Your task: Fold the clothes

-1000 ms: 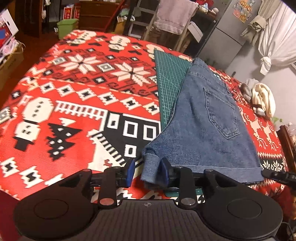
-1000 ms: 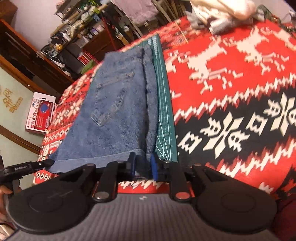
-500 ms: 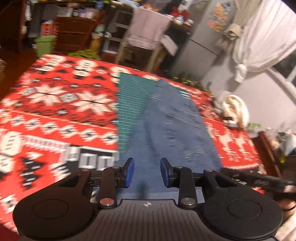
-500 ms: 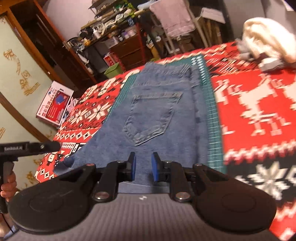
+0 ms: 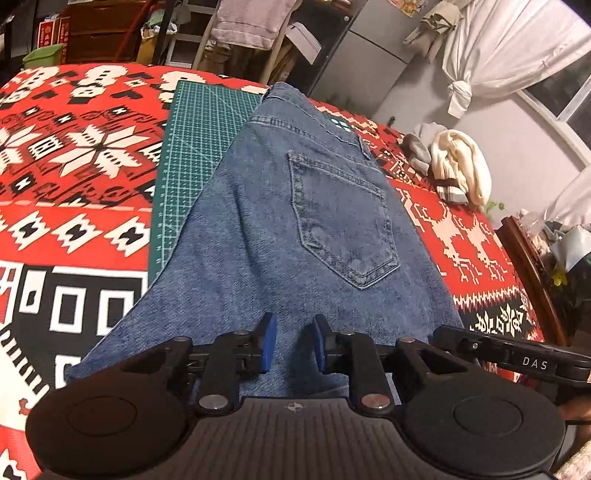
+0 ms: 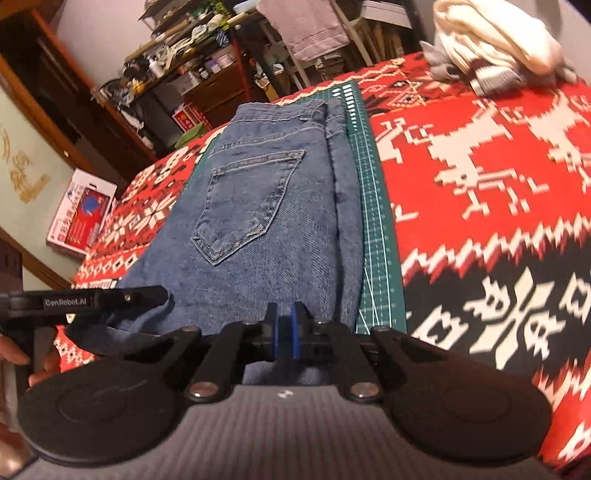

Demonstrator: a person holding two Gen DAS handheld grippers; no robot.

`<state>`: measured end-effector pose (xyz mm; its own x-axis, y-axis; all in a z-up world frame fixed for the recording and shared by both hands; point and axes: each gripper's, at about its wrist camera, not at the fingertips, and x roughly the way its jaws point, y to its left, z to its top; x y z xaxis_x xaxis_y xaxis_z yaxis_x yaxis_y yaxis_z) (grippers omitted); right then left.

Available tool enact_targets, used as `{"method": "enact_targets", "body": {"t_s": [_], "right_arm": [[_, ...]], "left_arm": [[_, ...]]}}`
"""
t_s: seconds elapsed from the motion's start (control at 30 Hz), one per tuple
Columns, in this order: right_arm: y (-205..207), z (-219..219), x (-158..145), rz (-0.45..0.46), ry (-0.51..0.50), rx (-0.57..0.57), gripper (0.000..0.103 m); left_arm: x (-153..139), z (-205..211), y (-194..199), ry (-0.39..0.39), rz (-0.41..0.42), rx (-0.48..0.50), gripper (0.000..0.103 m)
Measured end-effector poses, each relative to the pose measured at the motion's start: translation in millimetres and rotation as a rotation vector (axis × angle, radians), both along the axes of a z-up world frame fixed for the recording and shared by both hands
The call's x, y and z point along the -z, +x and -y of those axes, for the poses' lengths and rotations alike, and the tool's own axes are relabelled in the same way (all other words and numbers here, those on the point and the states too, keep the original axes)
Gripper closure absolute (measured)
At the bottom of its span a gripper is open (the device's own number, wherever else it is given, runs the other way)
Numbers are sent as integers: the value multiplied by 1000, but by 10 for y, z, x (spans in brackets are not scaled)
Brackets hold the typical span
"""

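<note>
shorts (image 5: 295, 229) on mat (image 5: 199, 147) | mat on blanket (image 5: 74, 177)

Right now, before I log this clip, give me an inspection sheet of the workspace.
Surface: red patterned blanket with a green cutting mat on it.
Job's things: denim shorts lying flat on the mat, back pocket up.
Clutter: cream and grey clothes pile at the blanket's far edge.
Grippers: left gripper open over the shorts' hem, holding nothing; right gripper nearly closed, grip unclear.
Cables: nothing seen.
Surroundings: cluttered shelves, white curtain, hanging towel.
</note>
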<state>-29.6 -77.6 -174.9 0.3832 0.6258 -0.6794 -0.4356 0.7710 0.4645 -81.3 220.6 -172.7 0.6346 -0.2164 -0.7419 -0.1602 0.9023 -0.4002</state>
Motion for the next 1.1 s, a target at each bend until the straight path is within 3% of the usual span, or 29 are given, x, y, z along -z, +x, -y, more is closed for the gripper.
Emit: {"method": "enact_targets", "body": {"t_s": [0.1, 0.27, 0.4, 0.67, 0.73, 0.87, 1.1], "right_arm": [[-33, 9, -5, 13, -13, -2, 98], [-81, 18, -77, 20, -30, 11, 97], [-132, 16, -191, 64, -70, 19, 92], [-52, 97, -333, 81, -64, 51, 85], [17, 52, -339, 85, -68, 61, 78], [223, 32, -345, 76, -78, 87, 78], [665, -186, -412, 151, -160, 63, 78]], "left_arm": [[3, -46, -70, -15, -4, -7, 83], [-37, -16, -151, 30, -11, -6, 83], [-128, 11, -166, 85, 13, -13, 83], [-304, 5, -5, 105, 63, 10, 82], [-314, -22, 52, 113, 57, 2, 81], [-328, -161, 125, 83, 54, -37, 79], [-300, -427, 312, 65, 22, -83, 76]]}}
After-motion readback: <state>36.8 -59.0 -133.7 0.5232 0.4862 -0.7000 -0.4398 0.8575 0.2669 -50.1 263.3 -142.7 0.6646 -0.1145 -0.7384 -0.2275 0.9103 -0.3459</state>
